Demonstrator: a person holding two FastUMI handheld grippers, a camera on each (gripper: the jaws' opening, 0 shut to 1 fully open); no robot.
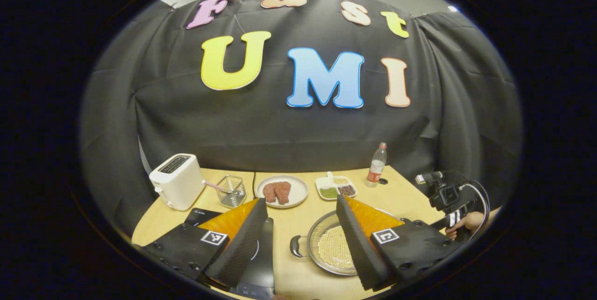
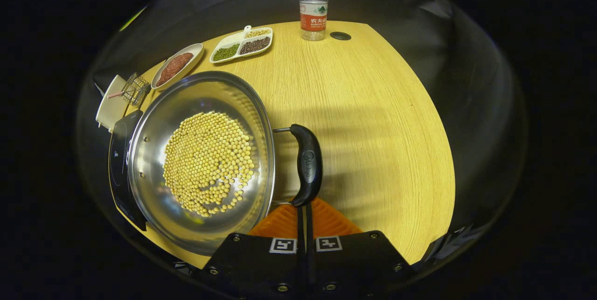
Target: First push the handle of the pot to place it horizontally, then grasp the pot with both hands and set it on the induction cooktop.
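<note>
A steel pot (image 2: 154, 183) with a layer of soybeans (image 2: 207, 162) stands on the wooden table (image 2: 373, 118). Its black side handle (image 2: 306, 164) lies level beside the rim. My right gripper (image 2: 305, 210) is shut, with its joined tips against the near end of that handle. In the left gripper view the pot (image 1: 322, 265) sits low and centre, with its other black handle (image 1: 295, 246) toward me. My left gripper (image 1: 298, 244) hangs open above it, the fingers wide apart and holding nothing. The black induction cooktop (image 1: 263, 262) lies just left of the pot.
A white toaster (image 1: 177, 181), a wire basket (image 1: 232, 191), a plate of meat (image 1: 281, 191), a divided dish (image 1: 336, 187) and a water bottle (image 1: 377, 164) line the table's far side. A hand (image 1: 466, 223) holds the other gripper (image 1: 445, 195) at the right.
</note>
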